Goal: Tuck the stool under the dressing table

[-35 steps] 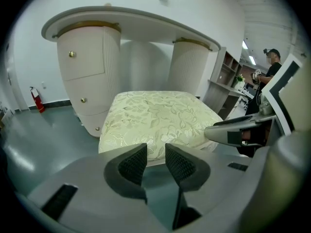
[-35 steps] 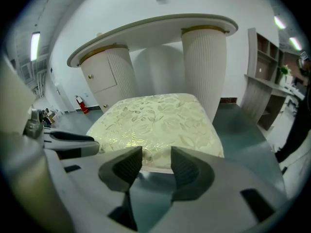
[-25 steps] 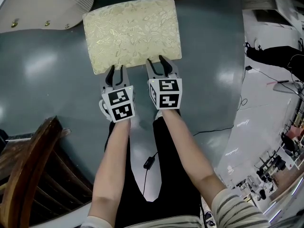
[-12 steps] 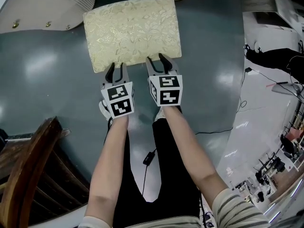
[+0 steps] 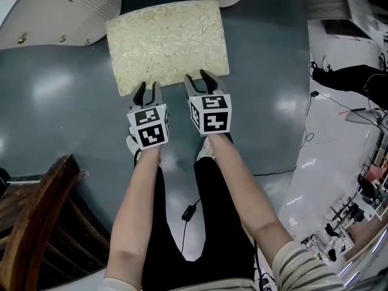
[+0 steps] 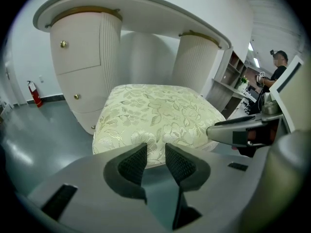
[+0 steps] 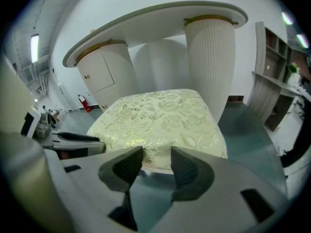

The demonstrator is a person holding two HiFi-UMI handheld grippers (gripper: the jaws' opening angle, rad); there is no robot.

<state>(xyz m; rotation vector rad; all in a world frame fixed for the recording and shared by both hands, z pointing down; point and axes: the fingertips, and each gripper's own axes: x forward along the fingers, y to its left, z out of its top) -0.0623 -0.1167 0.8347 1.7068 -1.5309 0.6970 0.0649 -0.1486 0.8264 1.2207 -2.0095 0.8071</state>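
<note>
The stool (image 5: 168, 44), with its cream cushion in a gold leaf pattern, stands on the grey floor (image 5: 54, 102) in front of the dressing table (image 6: 85, 57); its far edge lies at the mouth of the gap between the two ribbed white pedestals, under the curved tabletop (image 6: 146, 13), and most of the seat is out in the open; the left gripper (image 5: 148, 90) and the right gripper (image 5: 203, 80) are side by side at the cushion's near edge, left one toward the near-left corner, right one near the middle of that edge; in the left gripper view the jaws stand a narrow gap apart, with nothing between the ribbed pads but floor and the cushion's lower edge beyond; their tips lie against the cushion's near side, though actual contact cannot be told for sure; in the right gripper view the jaws are likewise narrowly parted, gripping nothing, with their tips level with the cushion's front rim; both forearms reach straight forward from the person; a dark wooden chair (image 5: 36, 217) stands at the lower left, well apart from the stool; a thin black cable (image 5: 188, 214) lies on the floor between the person's legs.
</note>
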